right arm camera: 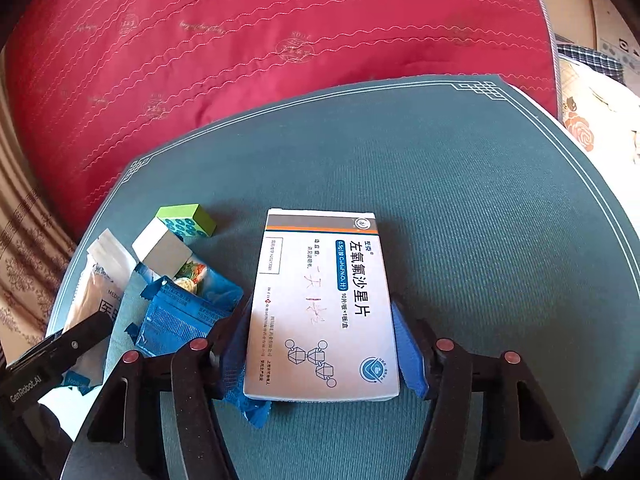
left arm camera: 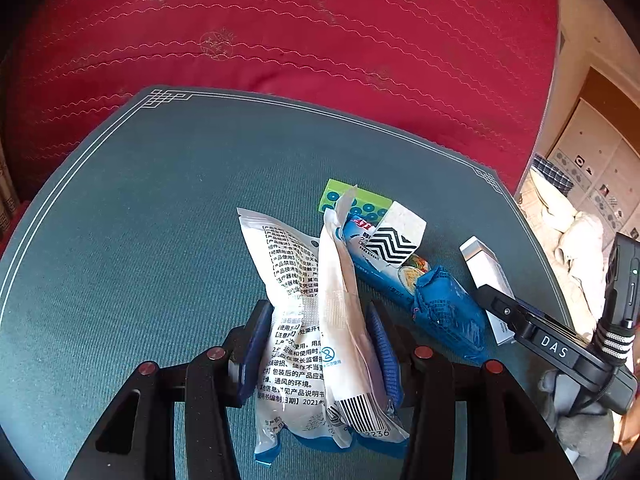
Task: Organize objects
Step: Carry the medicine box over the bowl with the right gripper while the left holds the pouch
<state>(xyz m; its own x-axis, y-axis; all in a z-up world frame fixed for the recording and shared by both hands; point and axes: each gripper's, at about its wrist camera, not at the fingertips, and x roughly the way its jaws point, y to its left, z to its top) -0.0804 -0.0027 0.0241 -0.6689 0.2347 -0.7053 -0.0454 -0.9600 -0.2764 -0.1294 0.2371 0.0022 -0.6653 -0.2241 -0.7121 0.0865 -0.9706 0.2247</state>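
My left gripper [left arm camera: 320, 344] is shut on a white plastic packet [left arm camera: 304, 320] with printed text and a barcode, holding it upright over the teal mat [left arm camera: 160, 220]. My right gripper [right arm camera: 324, 344] is shut on a white medicine box [right arm camera: 320, 304] lying flat, its blue pads against the box's long sides. A blue snack wrapper [left arm camera: 436, 300] lies between the two grippers on the mat; it also shows in the right wrist view [right arm camera: 184, 304]. A green block with blue circles [left arm camera: 360, 200] and a white block with a black zigzag pattern [left arm camera: 394, 240] sit behind the wrapper.
The mat lies on a red quilted cover [left arm camera: 320, 40]. The medicine box edge [left arm camera: 484, 272] and right gripper body [left arm camera: 560, 352] show at the right of the left wrist view. Crumpled cloth [left arm camera: 572, 232] lies beyond the mat's right edge.
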